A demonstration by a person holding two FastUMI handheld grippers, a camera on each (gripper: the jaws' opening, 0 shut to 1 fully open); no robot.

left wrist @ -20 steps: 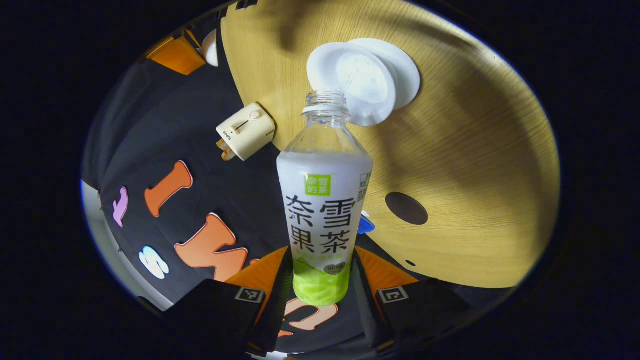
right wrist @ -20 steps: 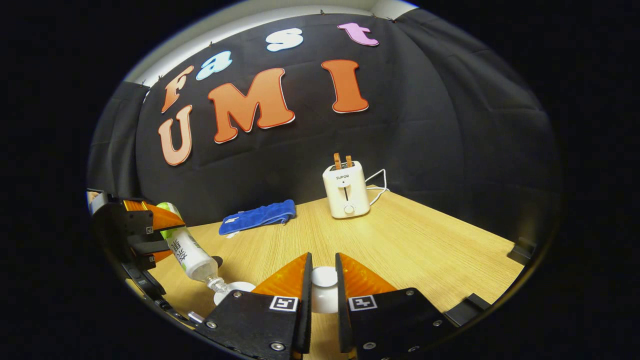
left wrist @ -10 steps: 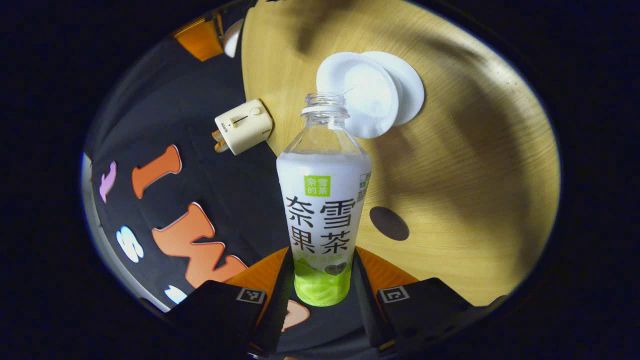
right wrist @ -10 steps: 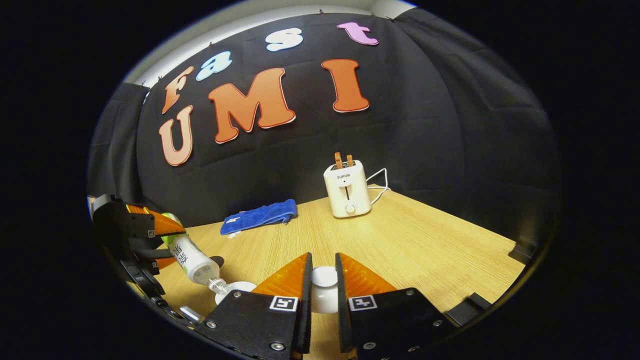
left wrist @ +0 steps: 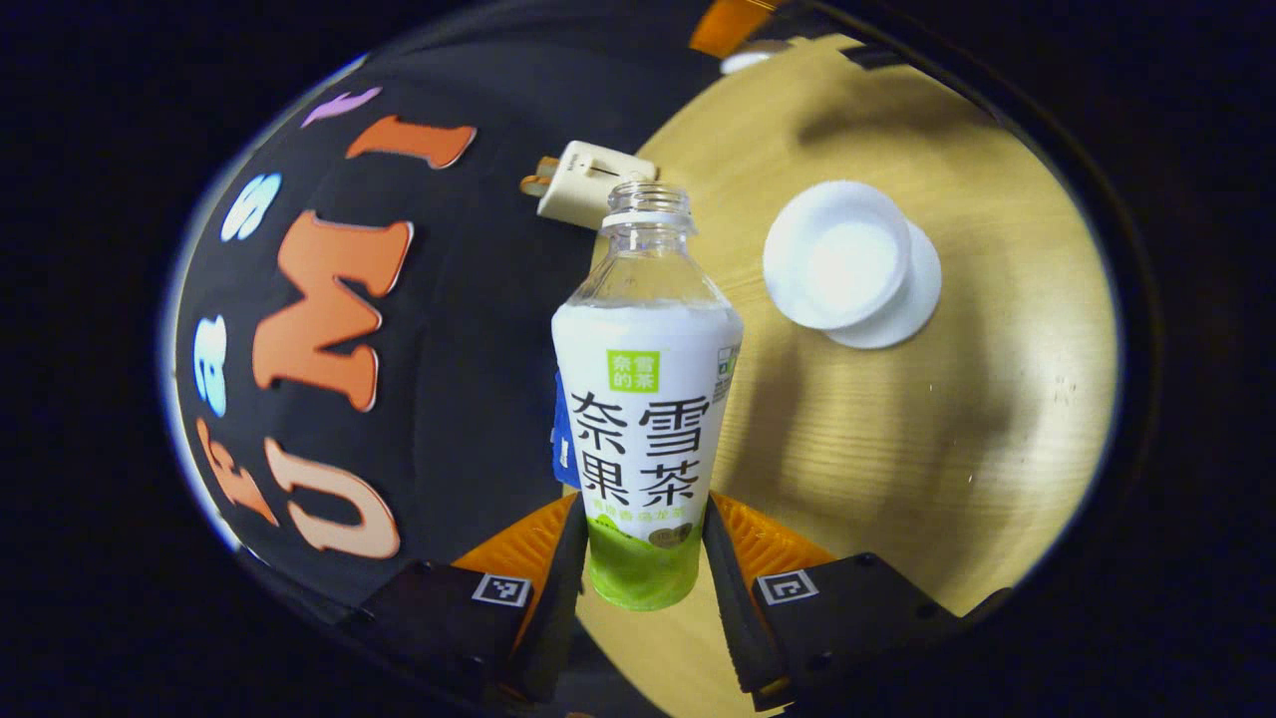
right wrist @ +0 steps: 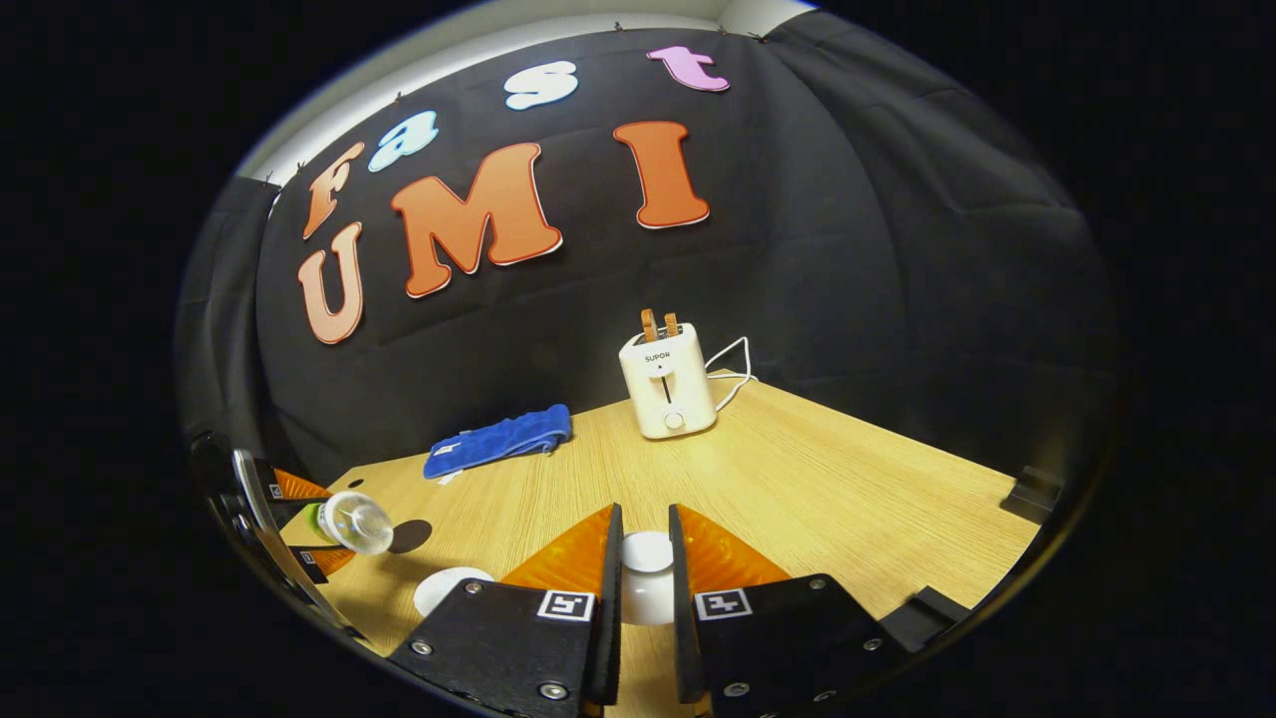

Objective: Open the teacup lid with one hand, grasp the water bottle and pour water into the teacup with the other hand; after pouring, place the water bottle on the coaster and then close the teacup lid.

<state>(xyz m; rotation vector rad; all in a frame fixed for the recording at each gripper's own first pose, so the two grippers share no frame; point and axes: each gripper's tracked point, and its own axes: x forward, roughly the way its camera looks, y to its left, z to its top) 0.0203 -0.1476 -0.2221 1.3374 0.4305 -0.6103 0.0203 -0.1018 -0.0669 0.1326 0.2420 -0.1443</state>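
Note:
In the left gripper view, my left gripper (left wrist: 643, 511) is shut on the lower part of the water bottle (left wrist: 643, 399). The bottle is uncapped, and its mouth points away from the white teacup (left wrist: 835, 254), which stands uncovered on its saucer (left wrist: 912, 299) to the right. In the right gripper view, my right gripper (right wrist: 643, 511) is shut on the white teacup lid (right wrist: 646, 583), held above the table. At that view's far left the bottle (right wrist: 351, 522) hangs tilted beside the dark round coaster (right wrist: 409, 536), with the teacup (right wrist: 449, 588) in front of it.
A cream toaster (right wrist: 666, 394) with its cord stands at the back of the wooden table (right wrist: 847, 489). A blue cloth (right wrist: 498, 441) lies near the back wall, to the left of the toaster. The toaster (left wrist: 588, 181) also sits behind the bottle's mouth.
My left gripper has swung the bottle away from the teacup, so its mouth is no longer over the cup. My right gripper has kept the lid almost still.

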